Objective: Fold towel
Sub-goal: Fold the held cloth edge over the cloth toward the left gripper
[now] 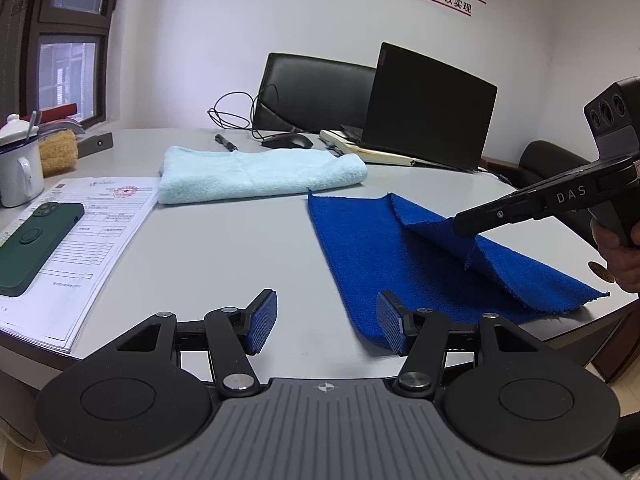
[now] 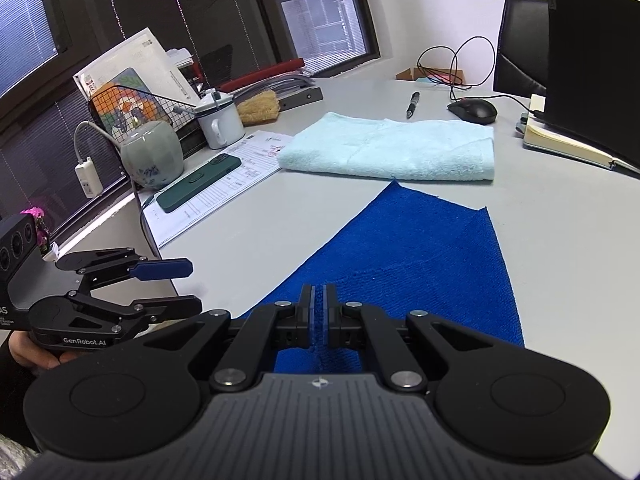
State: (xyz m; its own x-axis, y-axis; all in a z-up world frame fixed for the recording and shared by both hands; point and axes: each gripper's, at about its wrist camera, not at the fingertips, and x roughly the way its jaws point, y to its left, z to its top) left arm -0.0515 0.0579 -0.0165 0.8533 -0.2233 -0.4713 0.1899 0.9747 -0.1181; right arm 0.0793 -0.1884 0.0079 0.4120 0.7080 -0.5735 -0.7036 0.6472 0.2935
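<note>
Towel [image 1: 372,252] lies on tabletop [image 1: 224,248], one edge lifted. My right hand-held gripper [image 2: 319,312] pinches that edge; left hand-held gripper [image 1: 326,322] hangs spread, empty. Fold underway, I judge: carry edge across, align borders.

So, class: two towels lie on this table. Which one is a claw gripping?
The dark blue towel, nearest the camera: the right claw is shut on its lifted edge. The light blue towel lies folded and untouched behind it.
</note>
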